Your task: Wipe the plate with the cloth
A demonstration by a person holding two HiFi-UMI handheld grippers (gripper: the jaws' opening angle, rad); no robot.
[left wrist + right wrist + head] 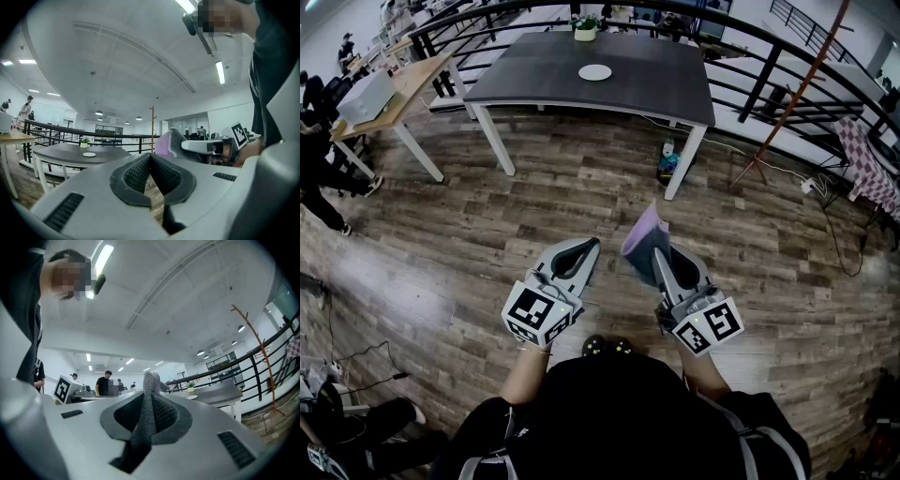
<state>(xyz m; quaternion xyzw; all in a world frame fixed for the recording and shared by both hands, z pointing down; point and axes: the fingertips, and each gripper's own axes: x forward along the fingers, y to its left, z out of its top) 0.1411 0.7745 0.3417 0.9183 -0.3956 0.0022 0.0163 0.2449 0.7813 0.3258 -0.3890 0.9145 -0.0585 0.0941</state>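
Right gripper (660,251) clamps the cloth (641,234), its lower part hidden between jaws.

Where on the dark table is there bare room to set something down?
The table is bare left and right of the plate, out to both ends, and between plate and near edge. Only the far edge is occupied, by the potted plant.

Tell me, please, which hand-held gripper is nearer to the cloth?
Right. The right hand-held gripper is shut on the cloth; the left hand-held gripper is shut on nothing, to the cloth's left, not touching it.
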